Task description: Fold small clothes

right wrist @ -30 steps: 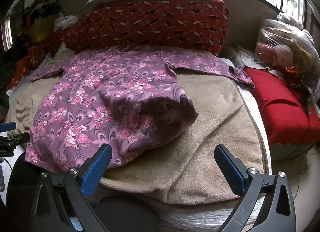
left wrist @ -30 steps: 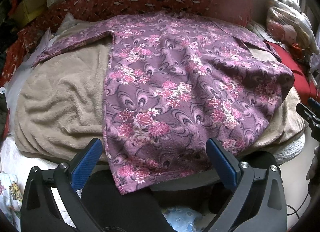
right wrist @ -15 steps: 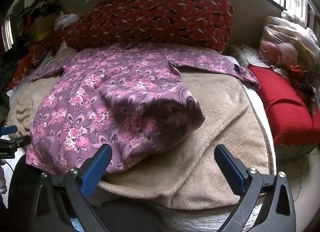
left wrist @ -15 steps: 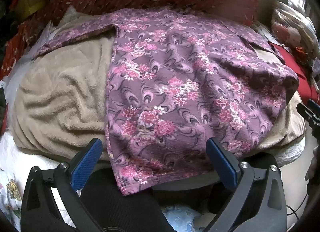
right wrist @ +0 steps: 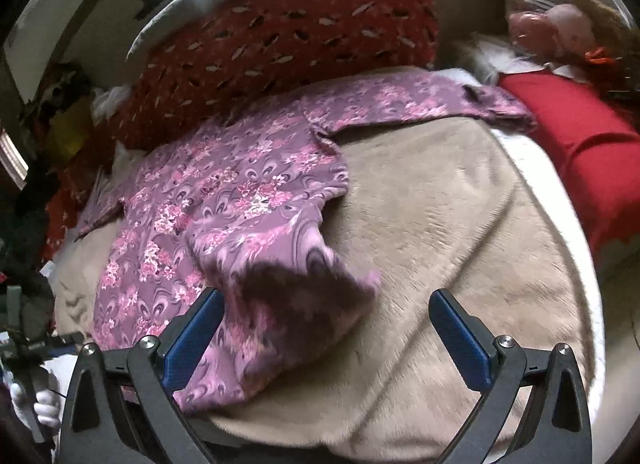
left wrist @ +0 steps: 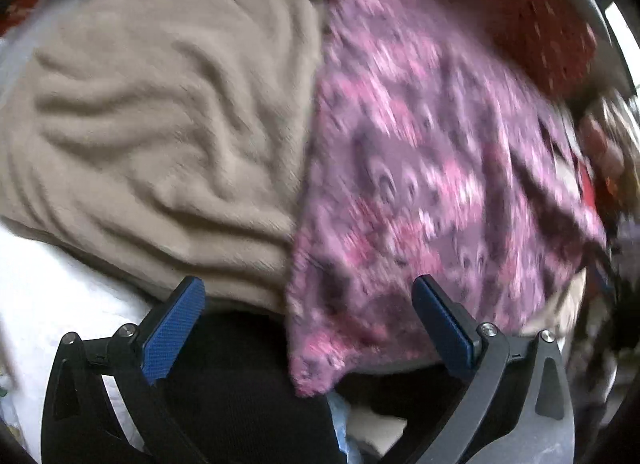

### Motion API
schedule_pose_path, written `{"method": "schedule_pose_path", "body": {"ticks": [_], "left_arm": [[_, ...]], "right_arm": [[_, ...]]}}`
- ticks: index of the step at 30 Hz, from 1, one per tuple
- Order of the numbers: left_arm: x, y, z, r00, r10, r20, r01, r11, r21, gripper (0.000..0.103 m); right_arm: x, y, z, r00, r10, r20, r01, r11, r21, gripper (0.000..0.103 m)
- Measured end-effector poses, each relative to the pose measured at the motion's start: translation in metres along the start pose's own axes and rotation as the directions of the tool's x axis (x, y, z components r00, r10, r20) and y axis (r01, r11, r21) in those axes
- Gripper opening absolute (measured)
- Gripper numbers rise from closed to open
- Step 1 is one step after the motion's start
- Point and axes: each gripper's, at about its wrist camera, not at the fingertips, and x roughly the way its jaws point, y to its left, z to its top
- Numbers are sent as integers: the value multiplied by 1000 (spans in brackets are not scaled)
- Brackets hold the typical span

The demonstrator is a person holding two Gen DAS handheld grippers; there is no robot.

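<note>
Left wrist view: left gripper (left wrist: 308, 328), spread and empty, is seen advanced since a second ago over the purple floral top (left wrist: 420, 183), hem corner at 6 o'clock. Right gripper (right wrist: 326, 334), spread, faces its bunched edge on beige blanket (right wrist: 460, 223); grasp judged imminent.

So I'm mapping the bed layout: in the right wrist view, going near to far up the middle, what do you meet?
Right gripper → beige fleece blanket → purple floral top → red patterned pillow → grey pillow.
</note>
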Motion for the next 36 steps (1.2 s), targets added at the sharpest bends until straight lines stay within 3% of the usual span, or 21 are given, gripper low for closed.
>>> {"method": "schedule_pose_path", "body": {"ticks": [2, 4, 5, 6, 7, 10, 12, 15, 17, 18, 21, 24, 25, 26, 27, 29, 30, 31, 33, 34, 36], "left_arm": [[14, -10, -8, 998, -5, -55, 6, 1000, 31, 99], [23, -17, -15, 996, -33, -88, 37, 998, 43, 65], [26, -20, -18, 993, -44, -107, 50, 997, 52, 25], [27, -22, -19, 991, -47, -128, 56, 996, 66, 4], [24, -22, -21, 991, -52, -126, 60, 996, 65, 4], [-9, -14, -19, 988, -131, -84, 133, 991, 21, 4], [-43, -7, -19, 980, -198, -23, 198, 980, 2, 3], [-71, -1, -17, 979, -203, 21, 203, 979, -6, 3], [-63, 1, -13, 983, -186, 4, 186, 982, -25, 3], [-51, 4, -13, 987, -160, -22, 159, 986, -47, 3], [-20, 14, -18, 978, -175, -112, 162, 980, -118, 3], [-11, 16, -28, 976, -177, -124, 164, 980, -112, 5], [-11, 14, -30, 977, -180, -114, 169, 981, -97, 8], [-12, 11, -31, 976, -185, -112, 176, 981, -84, 20], [-12, 9, -31, 974, -194, -113, 186, 980, -76, 40], [-9, 4, -29, 973, -206, -102, 198, 977, -83, 54], [-7, 4, -25, 974, -204, -95, 196, 977, -88, 54], [-3, 2, -22, 975, -200, -100, 191, 977, -91, 52], [1, 0, -17, 974, -188, -130, 176, 980, -96, 3], [-1, 2, -16, 969, -201, -141, 188, 977, -99, 3], [-15, 3, -16, 969, -221, -114, 208, 971, -116, 3]], "right_arm": [[13, 1, 2, 999, 22, -26, -22, 1000, -14, 102], [28, 3, 1, 996, 66, -63, -69, 997, -39, 92], [33, 5, 0, 992, 93, -82, -97, 994, -51, 66], [38, 8, -1, 984, 139, -111, -146, 988, -57, 46], [39, 10, -2, 977, 169, -129, -177, 983, -51, 7], [17, 18, -4, 954, 276, -119, -282, 959, -37, 7], [-20, 26, -4, 922, 379, -73, -382, 924, -30, 7], [-71, 30, -7, 876, 482, 5, -481, 876, -36, 1], [-83, 24, -10, 871, 490, 24, -490, 872, -14, 0], [-82, 20, -13, 885, 465, 23, -465, 885, 6, 0], [-53, -1, -24, 955, 291, -53, -287, 955, 76, 8], [-24, -22, -39, 960, 248, -133, -224, 960, 169, 16], [-20, -24, -44, 958, 251, -139, -223, 957, 185, 32], [-17, -25, -46, 959, 248, -139, -220, 957, 191, 55], [-13, -26, -51, 963, 234, -131, -208, 960, 188, 64], [-7, -27, -55, 965, 235, -118, -210, 958, 193, 69], [0, -25, -57, 958, 259, -119, -233, 952, 198, 69], [4, -22, -60, 953, 275, -124, -247, 948, 200, 68], [13, -14, -64, 942, 301, -147, -273, 945, 182, 36], [12, -12, -63, 929, 335, -155, -307, 935, 179, 8], [-11, -3, -56, 899, 426, -106, -405, 898, 174, 7]]}}
